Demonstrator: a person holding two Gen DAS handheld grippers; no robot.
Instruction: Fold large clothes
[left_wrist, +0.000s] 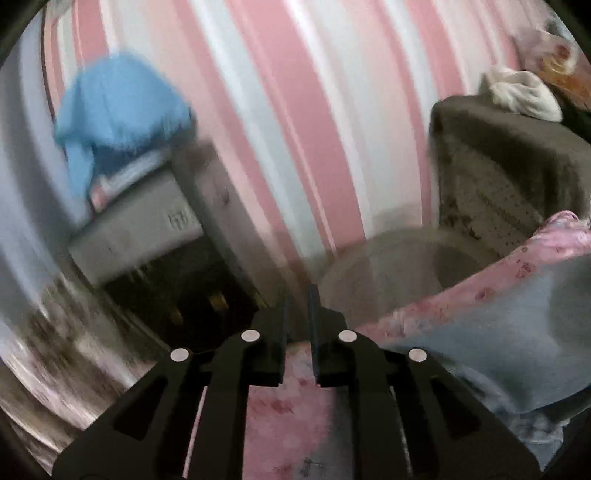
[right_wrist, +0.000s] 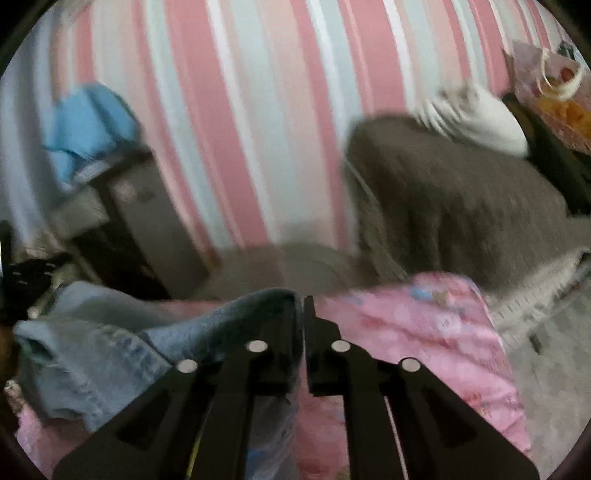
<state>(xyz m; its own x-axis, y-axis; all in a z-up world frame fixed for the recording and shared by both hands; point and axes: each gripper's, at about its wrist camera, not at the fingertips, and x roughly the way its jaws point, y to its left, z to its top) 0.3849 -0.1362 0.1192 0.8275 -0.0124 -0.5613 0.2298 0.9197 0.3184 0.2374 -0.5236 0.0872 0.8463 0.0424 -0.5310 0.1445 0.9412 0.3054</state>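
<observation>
A blue denim garment (right_wrist: 96, 350) lies on a pink floral sheet (right_wrist: 424, 332). In the right wrist view my right gripper (right_wrist: 301, 306) is shut on the garment's top edge, which drapes over the left finger. In the left wrist view the same garment (left_wrist: 498, 332) stretches to the right over the pink sheet (left_wrist: 288, 413). My left gripper (left_wrist: 299, 299) has its fingers nearly together with a narrow gap; no cloth shows clearly between the tips. Both views are motion-blurred.
A pink and white striped curtain (left_wrist: 295, 110) hangs ahead. A grey cabinet (left_wrist: 147, 221) with a light blue cloth (left_wrist: 118, 107) on top stands left. A brown covered sofa (right_wrist: 461, 199) with a white cloth (right_wrist: 476, 118) stands right. A round stool (left_wrist: 388, 266) is in the middle.
</observation>
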